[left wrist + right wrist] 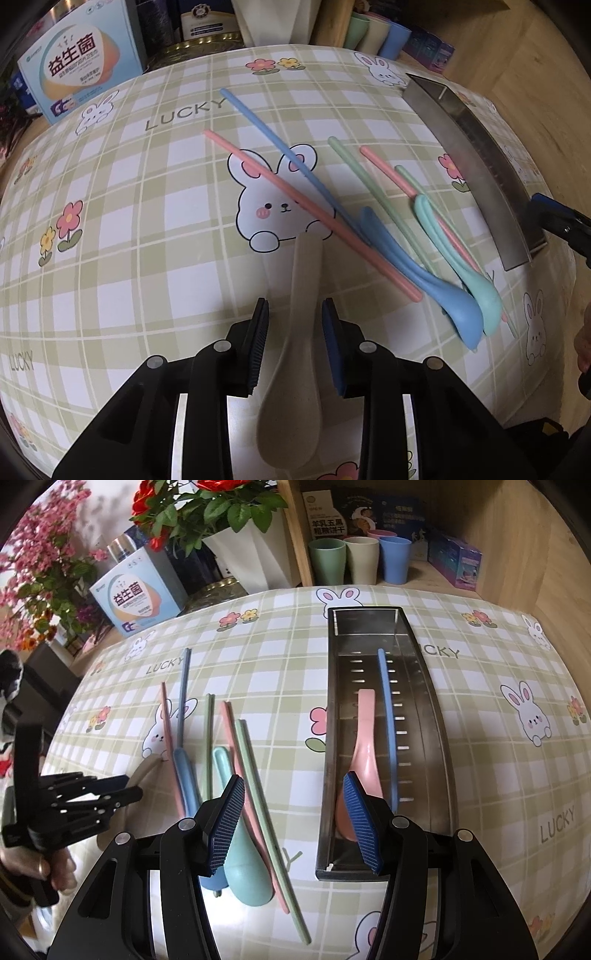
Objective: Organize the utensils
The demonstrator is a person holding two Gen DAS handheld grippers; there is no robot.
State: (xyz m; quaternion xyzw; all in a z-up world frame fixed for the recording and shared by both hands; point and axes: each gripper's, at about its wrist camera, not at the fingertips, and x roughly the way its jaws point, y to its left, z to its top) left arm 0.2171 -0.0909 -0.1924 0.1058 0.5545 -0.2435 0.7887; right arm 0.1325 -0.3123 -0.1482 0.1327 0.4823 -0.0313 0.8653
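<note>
Left claw (294, 306) astride beige speckled spoon (295, 369)

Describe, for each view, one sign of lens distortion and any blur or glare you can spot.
Left wrist view: the checked tablecloth bulges like a dome, the metal tray bows into a curve, and the blue spoon bowl looks smeared. Right wrist view: grid lines curve outward, dark corners frame the image, and the tray's perforated floor shows pale glare.

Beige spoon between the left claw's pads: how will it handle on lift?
The beige spoon looks like stiff, light plastic, so it probably won't flex. Its smooth, narrow handle may slip or pivot between the left claw pads, bowl end dipping. It lies flat on the tablecloth, so rolling seems unlikely.
</note>
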